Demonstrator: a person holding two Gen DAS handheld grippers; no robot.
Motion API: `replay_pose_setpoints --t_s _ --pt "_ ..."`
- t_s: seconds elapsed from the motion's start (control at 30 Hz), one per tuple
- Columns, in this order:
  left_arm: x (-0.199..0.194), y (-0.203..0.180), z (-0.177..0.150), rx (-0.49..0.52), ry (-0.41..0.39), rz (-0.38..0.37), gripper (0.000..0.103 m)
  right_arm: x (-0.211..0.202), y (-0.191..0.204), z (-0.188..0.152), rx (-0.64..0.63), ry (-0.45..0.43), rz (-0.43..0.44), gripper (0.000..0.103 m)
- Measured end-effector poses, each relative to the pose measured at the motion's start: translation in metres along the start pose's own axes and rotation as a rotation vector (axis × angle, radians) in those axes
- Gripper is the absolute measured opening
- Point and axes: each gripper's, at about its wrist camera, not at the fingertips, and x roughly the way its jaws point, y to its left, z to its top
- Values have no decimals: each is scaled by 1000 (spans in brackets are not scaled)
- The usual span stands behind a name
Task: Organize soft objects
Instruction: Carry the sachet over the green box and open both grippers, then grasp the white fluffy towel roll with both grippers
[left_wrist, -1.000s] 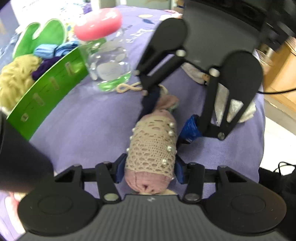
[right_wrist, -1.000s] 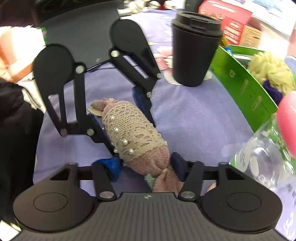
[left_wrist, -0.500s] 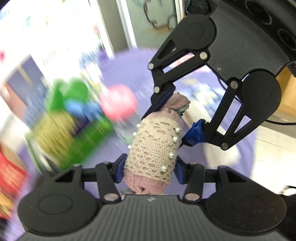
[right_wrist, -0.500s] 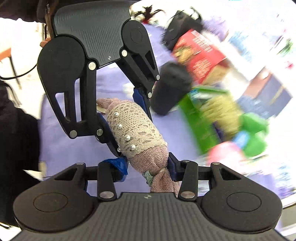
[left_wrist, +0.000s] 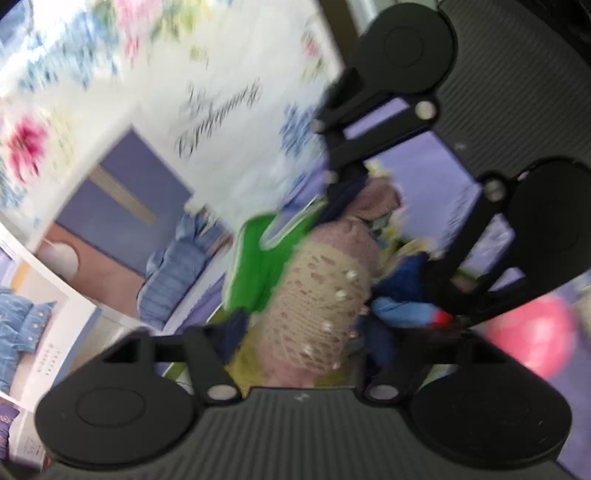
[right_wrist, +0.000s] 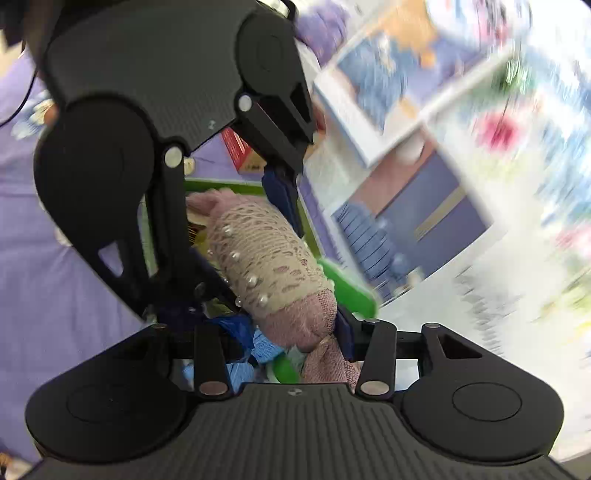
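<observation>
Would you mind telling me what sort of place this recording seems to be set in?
Probably a home-style room or a staged mock-up. A purple cloth covers the surface, a green storage box holds soft items, and boxed bedding with printed packaging stands behind.

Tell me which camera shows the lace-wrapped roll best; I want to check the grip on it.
The right wrist view. There the roll is sharp, lace and pearls distinct, with each hand-held gripper clamped on one end. The left wrist view shows the same roll but motion-blurred, its far end partly merging into the clutter behind.
</observation>
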Motion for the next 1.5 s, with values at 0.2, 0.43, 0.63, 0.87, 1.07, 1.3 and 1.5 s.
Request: replay_pose_setpoints --t_s 0.2,0.43,0.63,0.87,1.07,1.3,1.5 --pt "2 43 -23 -113 -32 22 103 22 -17 -19 188 -16 77 35" --pt "-53 62 -44 -265 -77 79 103 -21 -12 -28 225 -31 28 37" --pt "-110 37 -62 -266 -115 90 103 -81 15 -36 267 1 -29 38" --pt "-171 -25 -97 -201 -150 135 103 -152 61 -52 325 6 -114 39" --pt "-200 -89 -123 -279 -178 141 103 -187 123 -89 540 -14 -130 40" --pt "-199 -149 -136 -325 -197 71 103 -179 197 -146 747 -17 -96 40" --pt "-164 -181 -150 -339 -128 6 103 -164 245 -195 863 58 -228 41"
